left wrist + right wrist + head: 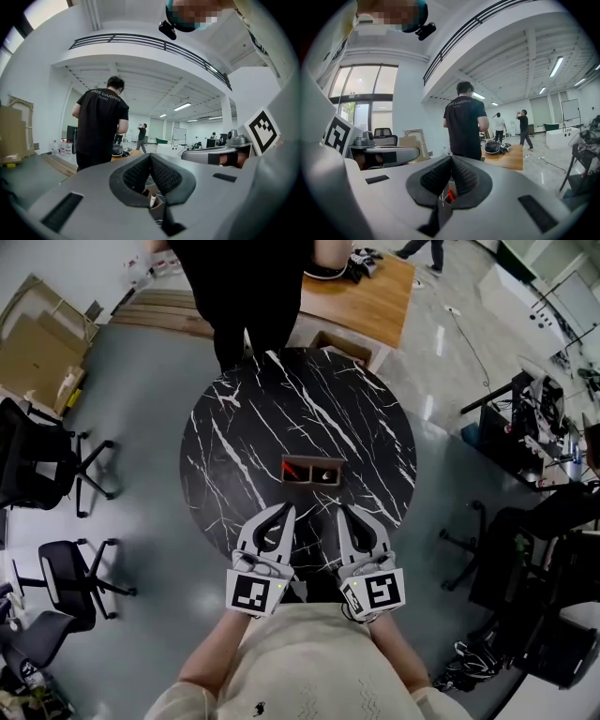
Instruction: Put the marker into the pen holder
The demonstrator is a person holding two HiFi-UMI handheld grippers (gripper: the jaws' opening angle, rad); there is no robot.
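Two grippers are hanging side by side on the person's side of the pen holder (313, 459), over the near edge of the round black marble table (234, 418) on which the holder is standing. The left gripper (285, 510) is pointing toward the holder from its near left, its jaws pressed together at the tips and pinching nothing; in the left gripper view the left gripper (150, 155) is showing its ribbed pads meeting, with the holder (158, 204) and a white-tipped pen (153, 199) peeking through the gap beneath them. The right gripper (343, 510) is pointing in from the holder's near right, likewise closed tip to tip and empty; in the right gripper view the right gripper (451, 158) is framing the holder (441, 200) and the red marker (450, 195) below its joined pads.

Inside the holder, the red marker (293, 469) is lying tilted in the left compartment, while the white-tipped pen (325, 477) is sitting in the right one. Neither gripper is touching the holder. Beyond the holder, at the table's far edge, a person in a black shirt (248, 287) is standing.
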